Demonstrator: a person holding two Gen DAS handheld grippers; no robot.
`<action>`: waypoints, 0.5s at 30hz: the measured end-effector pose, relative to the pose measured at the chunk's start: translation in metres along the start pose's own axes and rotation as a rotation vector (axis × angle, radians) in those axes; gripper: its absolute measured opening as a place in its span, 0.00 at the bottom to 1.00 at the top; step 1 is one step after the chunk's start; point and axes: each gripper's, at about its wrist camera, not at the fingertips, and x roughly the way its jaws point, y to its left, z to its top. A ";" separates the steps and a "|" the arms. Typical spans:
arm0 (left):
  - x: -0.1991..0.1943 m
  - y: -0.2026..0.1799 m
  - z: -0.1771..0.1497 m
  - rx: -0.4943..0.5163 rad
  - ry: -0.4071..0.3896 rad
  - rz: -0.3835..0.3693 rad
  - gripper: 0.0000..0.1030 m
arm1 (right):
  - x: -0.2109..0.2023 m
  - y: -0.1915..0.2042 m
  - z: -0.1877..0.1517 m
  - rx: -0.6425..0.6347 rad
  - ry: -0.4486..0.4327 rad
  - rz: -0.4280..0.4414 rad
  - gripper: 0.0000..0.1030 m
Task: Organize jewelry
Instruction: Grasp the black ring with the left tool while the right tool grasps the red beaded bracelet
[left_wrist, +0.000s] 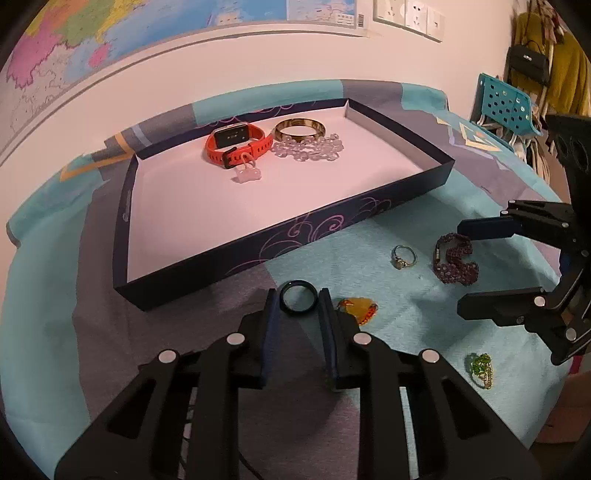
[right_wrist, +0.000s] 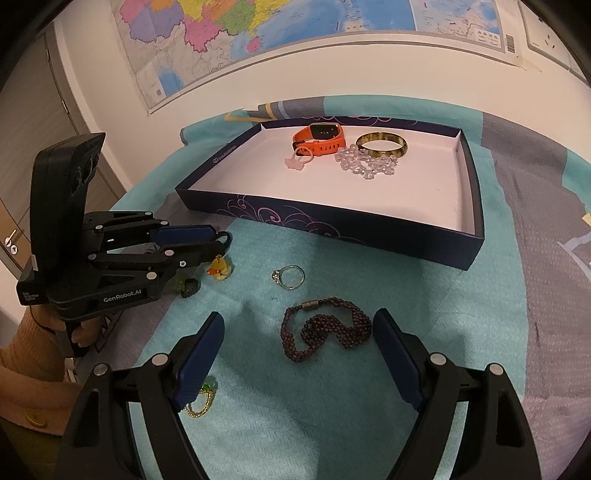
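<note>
Left gripper (left_wrist: 298, 301): jaws narrow, closed on a dark blue band ring (left_wrist: 298, 298) just above the teal-and-grey cloth (left_wrist: 388, 295). Right gripper (right_wrist: 297, 334): jaws wide, straddling a dark purple beaded bracelet (right_wrist: 325, 332) lying on the cloth, pads apart from it. Navy shallow box tray (left_wrist: 280, 243): holds orange-strapped watch (left_wrist: 236, 144), amber bangle (left_wrist: 299, 128), clear bead strand (left_wrist: 308, 149).

Patchwork cloth (right_wrist: 332, 406) bearing navy tray (right_wrist: 332, 225), silver ring (right_wrist: 290, 277), garnet bead bracelet (right_wrist: 325, 332)

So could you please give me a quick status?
Left hand-held gripper closed on dark ring. Right hand-held gripper open around beaded bracelet. Tray path unobstructed.
</note>
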 end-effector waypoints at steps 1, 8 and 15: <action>0.000 -0.001 0.000 0.005 -0.001 0.005 0.21 | 0.000 0.000 0.000 0.001 -0.001 -0.004 0.74; -0.002 0.002 -0.002 -0.030 -0.005 -0.011 0.21 | -0.001 -0.002 0.000 0.005 0.001 -0.027 0.65; -0.005 0.003 -0.005 -0.055 -0.011 -0.023 0.21 | 0.001 0.000 0.001 -0.024 0.012 -0.090 0.47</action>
